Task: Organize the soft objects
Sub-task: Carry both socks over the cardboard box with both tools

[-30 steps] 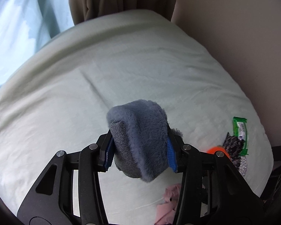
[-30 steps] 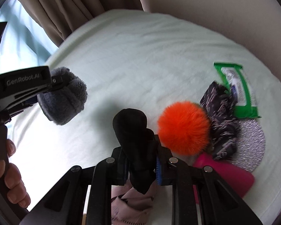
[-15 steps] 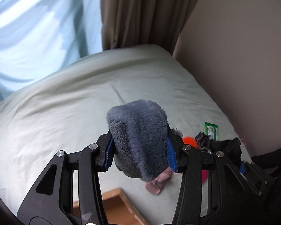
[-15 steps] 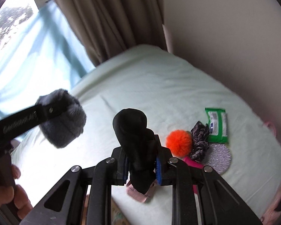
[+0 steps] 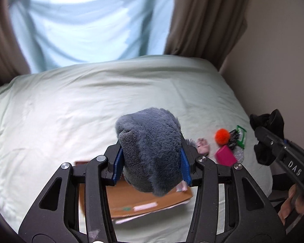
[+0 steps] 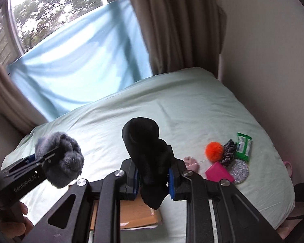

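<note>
My left gripper [image 5: 151,165] is shut on a fluffy grey plush piece [image 5: 150,147] and holds it high above the bed; it also shows in the right wrist view [image 6: 59,162]. My right gripper [image 6: 153,179] is shut on a black sock [image 6: 146,151], also held high; the sock shows in the left wrist view [image 5: 267,139]. On the pale green bed [image 6: 172,109] lie an orange pompom [image 6: 214,150], a pink cloth [image 6: 191,163], a patterned dark cloth [image 6: 229,155], a magenta pouch [image 6: 218,173] and a silver disc [image 6: 240,171].
A brown cardboard box [image 5: 150,200] lies on the bed under both grippers. A green wipes pack [image 6: 243,146] lies by the wall at the right. A blue cloth [image 6: 75,60] and brown curtains [image 6: 178,24] hang behind the bed.
Both grippers have risen and pulled back from the bed with their loads. The cardboard box has come into view below, and the pile of objects now looks smaller and farther.
</note>
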